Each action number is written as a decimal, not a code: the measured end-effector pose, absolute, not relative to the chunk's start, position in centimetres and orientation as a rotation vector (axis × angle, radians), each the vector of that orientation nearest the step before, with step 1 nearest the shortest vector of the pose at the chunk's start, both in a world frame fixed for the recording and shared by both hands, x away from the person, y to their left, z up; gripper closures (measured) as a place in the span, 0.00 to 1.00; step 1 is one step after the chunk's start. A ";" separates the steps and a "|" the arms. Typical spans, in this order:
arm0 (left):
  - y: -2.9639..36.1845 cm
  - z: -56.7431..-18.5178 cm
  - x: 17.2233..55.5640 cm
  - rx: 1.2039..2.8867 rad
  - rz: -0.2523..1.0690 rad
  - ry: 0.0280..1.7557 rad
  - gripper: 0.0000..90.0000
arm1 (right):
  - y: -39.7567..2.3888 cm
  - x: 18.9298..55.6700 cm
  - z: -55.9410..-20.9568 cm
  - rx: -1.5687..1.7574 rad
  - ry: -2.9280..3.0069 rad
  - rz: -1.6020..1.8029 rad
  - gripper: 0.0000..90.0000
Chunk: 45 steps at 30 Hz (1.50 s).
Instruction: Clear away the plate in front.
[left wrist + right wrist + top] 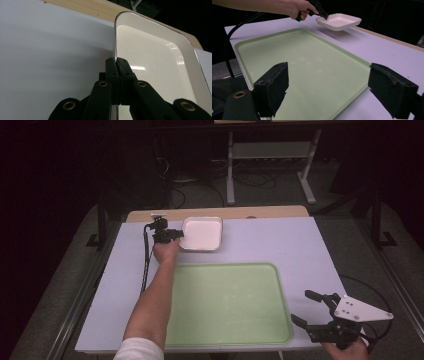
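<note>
One shallow white square dish with rounded corners (201, 234) hangs just above the far part of the pale surface (300, 245), its near-left rim pinched by the left tool (117, 65). Carrying it level, without twisting, should suit that thin edge hold. Beside the flat green tray (225, 305), the right tool (312, 312) stands spread and empty.

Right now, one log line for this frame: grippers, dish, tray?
left gripper: shut on white dish rim, dish lifted off table | right gripper: open, idle by green tray | tray: nothing on it
</note>
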<state>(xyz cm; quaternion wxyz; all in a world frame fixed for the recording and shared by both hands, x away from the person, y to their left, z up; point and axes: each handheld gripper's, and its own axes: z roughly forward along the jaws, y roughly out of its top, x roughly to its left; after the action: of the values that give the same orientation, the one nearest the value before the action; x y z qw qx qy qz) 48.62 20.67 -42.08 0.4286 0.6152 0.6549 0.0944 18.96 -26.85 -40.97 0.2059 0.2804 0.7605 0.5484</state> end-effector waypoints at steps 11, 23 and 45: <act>21.0 -40.2 46.0 1.471 0.255 1.614 0.98 | -26.5 19.1 -41.2 0.792 2.119 1.554 0.16; 22.0 -39.4 42.7 1.433 0.264 1.601 0.98 | -26.9 19.0 -41.2 0.787 2.110 1.545 0.15; 21.1 -37.2 38.2 1.400 0.249 1.534 0.98 | -26.7 18.9 -41.4 0.788 2.112 1.520 0.15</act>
<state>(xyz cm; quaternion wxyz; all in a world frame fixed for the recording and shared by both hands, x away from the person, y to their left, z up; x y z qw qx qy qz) 38.24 21.13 -37.23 0.5012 0.5791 0.6346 0.1032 18.88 -26.67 -41.37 0.2096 0.2835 0.7595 0.5467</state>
